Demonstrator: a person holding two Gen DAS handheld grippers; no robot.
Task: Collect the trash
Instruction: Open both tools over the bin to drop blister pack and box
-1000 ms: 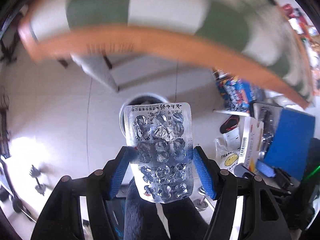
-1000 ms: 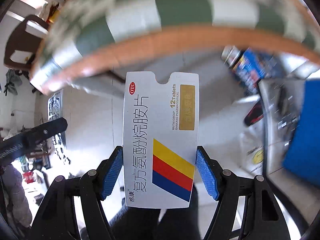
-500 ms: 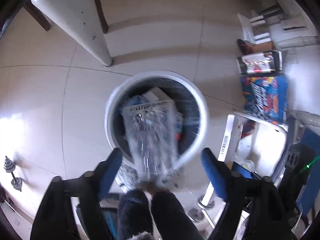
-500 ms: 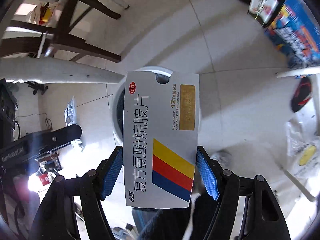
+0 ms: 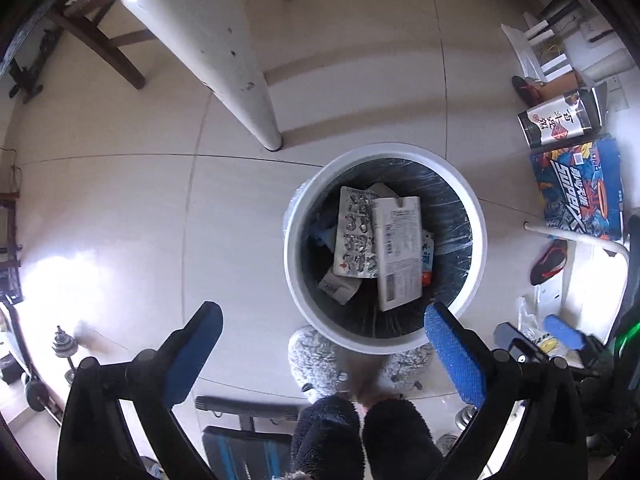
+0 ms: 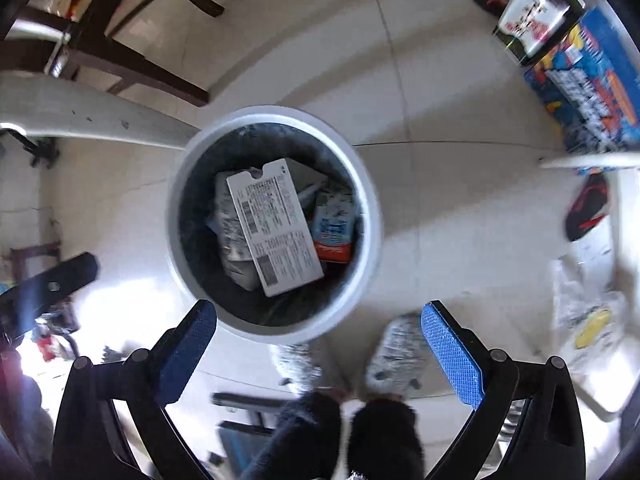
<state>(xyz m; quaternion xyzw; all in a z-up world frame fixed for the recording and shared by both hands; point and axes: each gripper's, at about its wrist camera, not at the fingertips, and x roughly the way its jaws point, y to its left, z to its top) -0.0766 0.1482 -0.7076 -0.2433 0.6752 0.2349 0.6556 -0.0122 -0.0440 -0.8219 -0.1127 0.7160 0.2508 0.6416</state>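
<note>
White plastic bin [image 5: 298, 280], round, black-lined, standing on pale floor tiles [image 5: 120, 220] and seen straight from above in both wrist views. Inside, on top of the other trash: a white pill box [image 5: 400, 254] lying printed side up with barcode showing, overlapping a silver blister pack [image 5: 354, 236] just to its left; beneath and beside them a blue-and-red carton [image 6: 335, 230] and a few paper scraps. Left gripper [image 5: 324, 354] released, blue pads spread wide apart, nothing between them, hovering near the bin's lower rim. Right gripper [image 6: 318, 348] likewise spread wide, blue pads far apart and holding nothing, poised over the bin's near edge. In the right view the same box [image 6: 276, 226] tilted diagonally across the bin [image 6: 372, 216], notch end up-left, resting on the blister pack [image 6: 232, 216], which looks blurred there. Below the bin, two grey fuzzy slippers [image 5: 316, 356] on the floor, and dark fleecy trouser legs [image 5: 360, 436] at the bottom edge between the gripper arms. White table leg [image 5: 224, 48] slanting down to the floor up-left of the bin, dark wooden chair legs [image 6: 132, 36] beyond it. To the right, a colourful blue box [image 5: 580, 192] and a black-and-white carton [image 5: 560, 118] near the wall, a red-and-black shoe [image 5: 550, 260] just beside a white frame. At far left, small dumbbell weights [image 5: 64, 346] on the tiles in bright glare.
</note>
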